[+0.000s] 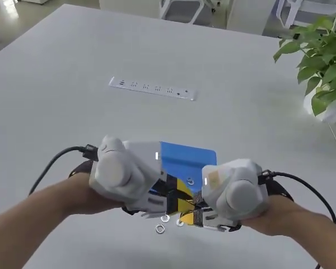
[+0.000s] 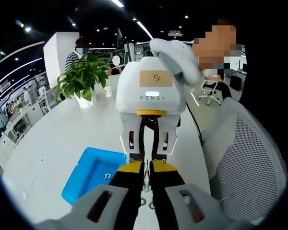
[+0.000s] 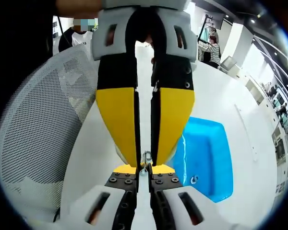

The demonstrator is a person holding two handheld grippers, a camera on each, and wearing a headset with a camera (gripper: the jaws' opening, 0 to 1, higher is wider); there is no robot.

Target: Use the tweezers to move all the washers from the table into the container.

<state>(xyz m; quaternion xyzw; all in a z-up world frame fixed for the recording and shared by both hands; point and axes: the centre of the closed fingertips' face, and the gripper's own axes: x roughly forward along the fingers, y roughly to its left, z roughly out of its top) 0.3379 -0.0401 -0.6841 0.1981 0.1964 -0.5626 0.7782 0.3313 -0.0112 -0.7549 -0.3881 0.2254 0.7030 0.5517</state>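
My two grippers face each other tip to tip just above the table. The left gripper point(image 1: 171, 203) point(image 2: 145, 172) has its yellow-tipped jaws nearly together on a thin metal strip, apparently the tweezers point(image 2: 145, 179) point(image 3: 146, 156). My right gripper point(image 1: 191, 212) point(image 3: 144, 178) meets it head-on, its jaws pressed together at the same strip. Three washers point(image 1: 159, 228) point(image 2: 144, 201) lie on the table under the tips. The blue container point(image 1: 187, 159) point(image 2: 91, 175) point(image 3: 209, 153) sits just beyond, with one washer point(image 1: 190, 181) point(image 2: 107, 176) point(image 3: 194, 179) inside.
A white power strip point(image 1: 152, 88) lies farther back on the grey table point(image 1: 73, 112). At the back right stands a potted plant point(image 1: 325, 61) point(image 2: 81, 79). A mesh office chair point(image 2: 249, 163) point(image 3: 43, 124) is close behind the grippers. People stand in the background.
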